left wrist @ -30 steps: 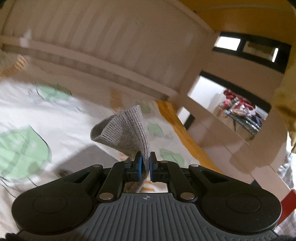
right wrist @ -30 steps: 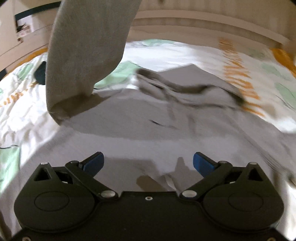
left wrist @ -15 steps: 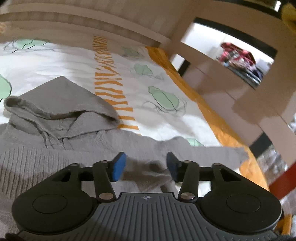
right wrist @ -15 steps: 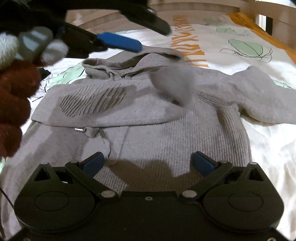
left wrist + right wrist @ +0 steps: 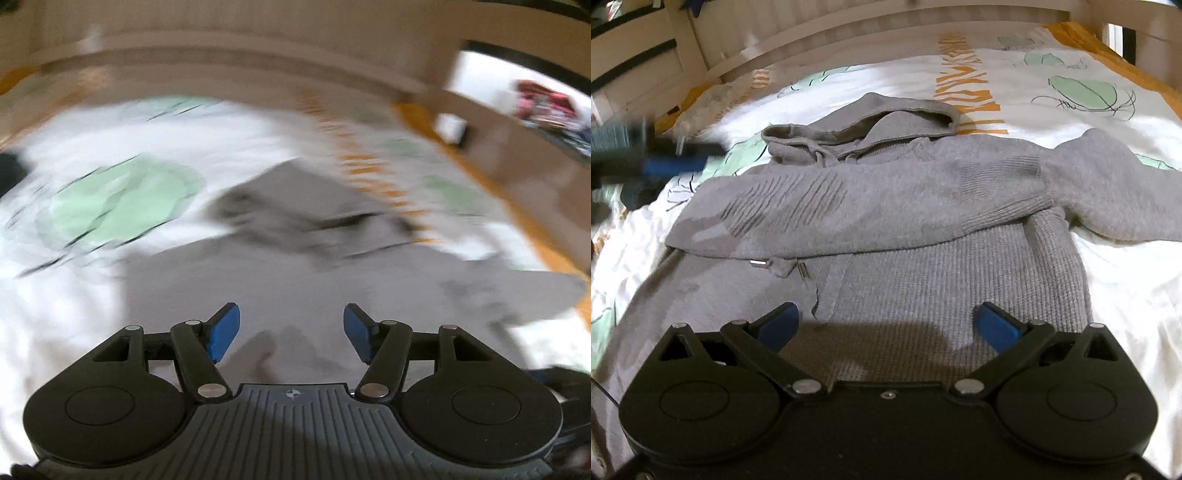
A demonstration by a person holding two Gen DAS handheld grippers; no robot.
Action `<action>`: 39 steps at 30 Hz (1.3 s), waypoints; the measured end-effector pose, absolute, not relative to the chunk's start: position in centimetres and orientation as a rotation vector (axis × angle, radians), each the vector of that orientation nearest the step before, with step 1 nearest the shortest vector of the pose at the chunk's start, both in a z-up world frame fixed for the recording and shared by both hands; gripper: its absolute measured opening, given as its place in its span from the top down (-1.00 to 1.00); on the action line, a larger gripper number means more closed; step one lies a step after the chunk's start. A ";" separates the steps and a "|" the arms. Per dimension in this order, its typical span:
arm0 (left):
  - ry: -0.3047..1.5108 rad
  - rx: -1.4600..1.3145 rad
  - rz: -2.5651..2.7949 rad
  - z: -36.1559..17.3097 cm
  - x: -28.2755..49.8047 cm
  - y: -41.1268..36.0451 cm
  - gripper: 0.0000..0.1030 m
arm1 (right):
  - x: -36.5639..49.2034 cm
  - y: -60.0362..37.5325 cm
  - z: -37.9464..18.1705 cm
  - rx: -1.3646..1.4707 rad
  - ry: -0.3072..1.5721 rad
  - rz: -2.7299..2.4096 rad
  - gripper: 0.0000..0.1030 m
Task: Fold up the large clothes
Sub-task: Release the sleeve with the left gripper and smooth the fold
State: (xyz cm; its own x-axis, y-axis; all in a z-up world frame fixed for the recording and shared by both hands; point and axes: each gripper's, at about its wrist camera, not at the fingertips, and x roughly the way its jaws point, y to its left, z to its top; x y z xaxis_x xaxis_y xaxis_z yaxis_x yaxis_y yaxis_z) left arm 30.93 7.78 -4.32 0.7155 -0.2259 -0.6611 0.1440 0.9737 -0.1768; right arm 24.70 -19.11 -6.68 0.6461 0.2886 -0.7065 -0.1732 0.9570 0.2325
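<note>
1 sleeve (image 5: 820, 218) of the grey hoodie (image 5: 923, 273) lies folded across its chest on the bed (image 5: 1126, 295) — so both tongs, left (image 5: 291, 332) just opened with nothing between and right (image 5: 886, 325), hang open and empty.

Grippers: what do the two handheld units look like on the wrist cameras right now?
Both have black linkage arms with silver pivot pins, round black side housings and blue pads. The left gripper has a ribbed grey body with a small crosshair mark; the right gripper has a plain black body.
</note>
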 end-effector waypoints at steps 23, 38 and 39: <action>0.788 -0.158 0.109 -9.9 30.5 18.3 -0.29 | 26.2 -21.2 -4.9 0.192 0.781 0.246 -0.99; 0.792 -0.149 0.105 -10.3 30.5 17.9 -0.35 | 32.3 -25.7 -6.1 0.326 0.711 0.182 -0.79; 0.792 -0.149 0.105 -10.3 30.5 18.0 -0.35 | 32.9 -25.8 -6.4 0.333 0.723 0.181 -0.66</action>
State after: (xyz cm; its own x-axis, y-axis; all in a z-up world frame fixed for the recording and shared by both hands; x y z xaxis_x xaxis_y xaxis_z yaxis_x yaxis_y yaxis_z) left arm 30.47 17.96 -10.31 0.6978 0.0382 -0.7152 -0.1495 0.9843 -0.0933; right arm 32.90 -25.80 -6.35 0.7373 0.2752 -0.6169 -0.0477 0.9322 0.3589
